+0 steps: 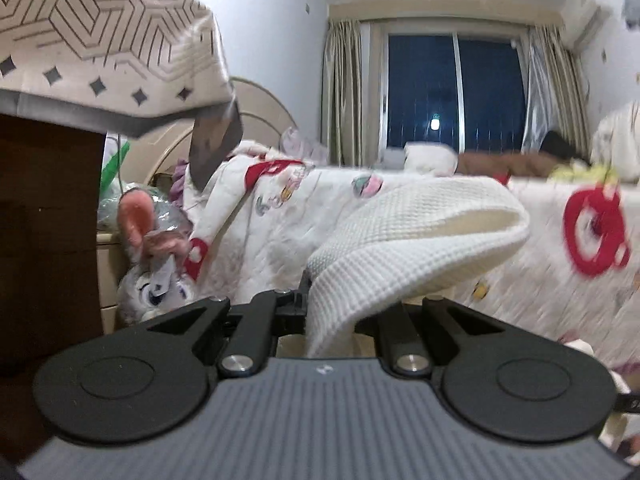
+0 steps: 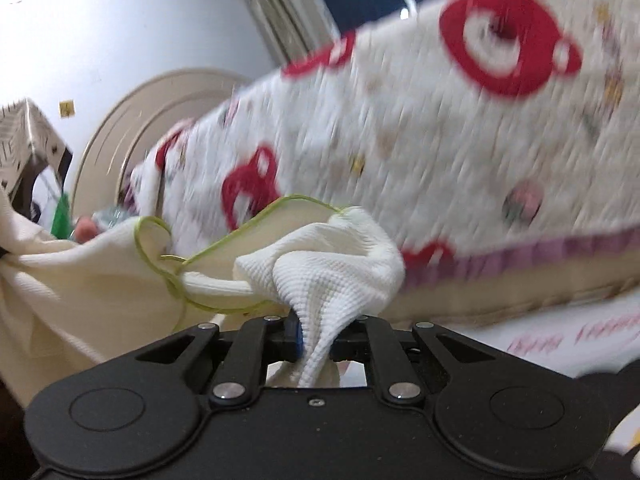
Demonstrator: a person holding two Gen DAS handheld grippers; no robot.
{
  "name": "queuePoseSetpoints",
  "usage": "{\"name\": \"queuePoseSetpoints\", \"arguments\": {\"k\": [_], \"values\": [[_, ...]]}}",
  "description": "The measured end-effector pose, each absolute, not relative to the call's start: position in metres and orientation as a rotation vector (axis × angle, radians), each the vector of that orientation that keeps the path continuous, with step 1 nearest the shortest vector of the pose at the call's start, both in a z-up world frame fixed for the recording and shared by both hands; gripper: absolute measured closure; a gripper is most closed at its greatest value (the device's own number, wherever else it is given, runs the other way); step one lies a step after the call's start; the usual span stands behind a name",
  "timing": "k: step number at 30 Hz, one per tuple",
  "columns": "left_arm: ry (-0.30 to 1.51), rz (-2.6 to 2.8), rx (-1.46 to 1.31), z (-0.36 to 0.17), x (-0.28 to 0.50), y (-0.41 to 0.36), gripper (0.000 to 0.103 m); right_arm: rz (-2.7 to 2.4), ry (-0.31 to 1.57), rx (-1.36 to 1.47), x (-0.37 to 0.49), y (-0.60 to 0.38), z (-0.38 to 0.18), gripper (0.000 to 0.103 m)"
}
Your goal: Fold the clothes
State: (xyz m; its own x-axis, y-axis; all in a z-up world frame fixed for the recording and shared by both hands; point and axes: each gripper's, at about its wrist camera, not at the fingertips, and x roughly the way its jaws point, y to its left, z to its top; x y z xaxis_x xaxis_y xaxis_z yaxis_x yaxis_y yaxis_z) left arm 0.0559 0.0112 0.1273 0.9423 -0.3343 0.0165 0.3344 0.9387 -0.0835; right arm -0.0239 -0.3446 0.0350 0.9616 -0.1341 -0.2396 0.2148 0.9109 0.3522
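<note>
The white garment [image 1: 416, 236] is a waffle-knit piece with a fine grid texture and a smooth cream lining. From the left wrist camera it hangs as a thick rolled fold that runs from the centre of the picture out toward 3 o'clock, its lower edge dropping into the left gripper [image 1: 320, 312], whose jaws are clenched on the cloth. From the right wrist camera the same garment [image 2: 320, 264] is bunched into a crumpled knot just above the right gripper [image 2: 316, 340], with a twisted tail pinched between the closed jaws. Toward 9 o'clock the cream inner side spreads out, edged with a thin yellow-green piping [image 2: 224, 248] that loops in curves.

Behind the garment, in both views, lies a bed with a white quilt [image 1: 500, 240] printed with red ring shapes and small pastel motifs; it is blurred. A grey plush rabbit [image 1: 154, 264] with pink ears sits at 9 o'clock in the left view, beneath a patterned cloth [image 1: 104, 36] covering dark furniture. A dark window [image 1: 452, 92] with curtains stands at 12 o'clock.

No brand, label or legible writing shows on the garment.
</note>
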Motion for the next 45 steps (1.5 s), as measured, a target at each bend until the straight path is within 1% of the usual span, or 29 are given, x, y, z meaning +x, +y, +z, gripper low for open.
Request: {"name": "queuePoseSetpoints", "arguments": {"k": [4, 7, 11, 17, 19, 23, 25, 29, 31, 33, 38, 39, 42, 45], "values": [[-0.017, -0.378, -0.099, 0.141, 0.032, -0.006, 0.093, -0.229, 0.122, 0.378, -0.063, -0.371, 0.069, 0.092], [-0.044, -0.416, -0.111, 0.152, 0.014, -0.019, 0.093, -0.269, 0.096, 0.284, -0.1, -0.387, 0.096, 0.092], [-0.083, -0.503, -0.172, 0.166, -0.007, -0.04, 0.093, -0.286, 0.125, 0.217, -0.148, -0.417, 0.141, 0.092], [-0.083, -0.652, -0.275, 0.181, -0.021, -0.076, 0.093, -0.293, 0.11, 0.123, -0.231, -0.449, 0.198, 0.092], [-0.088, -0.69, -0.297, 0.188, -0.025, -0.084, 0.093, -0.285, 0.104, 0.127, -0.256, -0.461, 0.212, 0.092], [-0.121, -0.752, -0.334, 0.203, -0.042, -0.095, 0.093, -0.312, 0.087, 0.049, -0.288, -0.47, 0.239, 0.092], [-0.14, -0.783, -0.35, 0.212, -0.052, -0.096, 0.093, -0.266, 0.058, 0.076, -0.306, -0.48, 0.253, 0.092], [-0.006, -1.009, -0.509, 0.217, -0.054, -0.091, 0.093, -0.22, -0.005, 0.112, -0.348, -0.497, 0.274, 0.092], [0.034, -1.041, -0.493, 0.219, -0.063, -0.097, 0.093, -0.219, -0.004, 0.125, -0.366, -0.502, 0.284, 0.092], [0.028, -1.028, -0.45, 0.221, -0.073, -0.102, 0.093, -0.203, 0.019, 0.126, -0.38, -0.506, 0.294, 0.091], [0.03, -0.961, -0.417, 0.216, -0.071, -0.104, 0.093, -0.12, 0.172, 0.192, -0.379, -0.522, 0.287, 0.09], [0.022, -0.926, -0.386, 0.212, -0.067, -0.106, 0.093, -0.093, 0.219, 0.214, -0.367, -0.528, 0.276, 0.09], [0.085, -0.855, -0.289, 0.169, -0.045, -0.121, 0.093, -0.039, 0.37, 0.264, -0.325, -0.541, 0.231, 0.09], [0.171, -0.786, -0.201, 0.123, -0.02, -0.136, 0.093, -0.02, 0.528, 0.337, -0.273, -0.55, 0.161, 0.09]]}}
